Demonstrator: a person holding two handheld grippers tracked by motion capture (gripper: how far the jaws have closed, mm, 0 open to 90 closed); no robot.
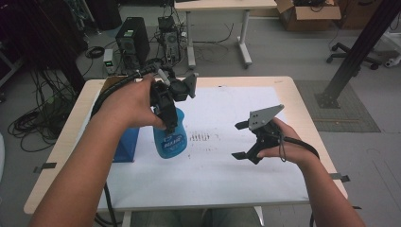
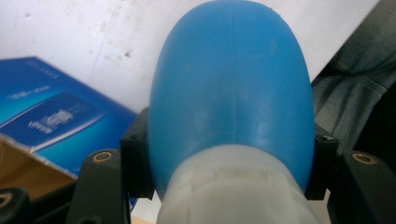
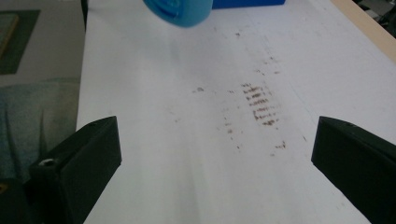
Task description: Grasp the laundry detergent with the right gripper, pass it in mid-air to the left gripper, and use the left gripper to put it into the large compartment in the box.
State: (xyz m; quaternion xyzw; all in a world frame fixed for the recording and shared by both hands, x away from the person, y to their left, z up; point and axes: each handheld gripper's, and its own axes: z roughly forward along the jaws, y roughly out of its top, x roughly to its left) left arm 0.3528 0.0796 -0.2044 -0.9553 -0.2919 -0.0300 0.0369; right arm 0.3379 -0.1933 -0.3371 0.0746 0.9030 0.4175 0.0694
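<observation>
Blue bottle (image 1: 170, 137) hangs clear above the desk (image 1: 227, 165) — left gripper (image 1: 166, 111) clamps its neck; right gripper (image 1: 243, 140) hovers nearby, fingers spread wide, holding nothing.

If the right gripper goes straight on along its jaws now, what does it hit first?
Probably the white sheet near the brown marks; the right gripper is open and tilted down. The blue bottle lies farther on.

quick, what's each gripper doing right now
Left gripper: closed on the blue bottle, held above the white sheet.
Right gripper: open, nothing between its jaws.
</observation>
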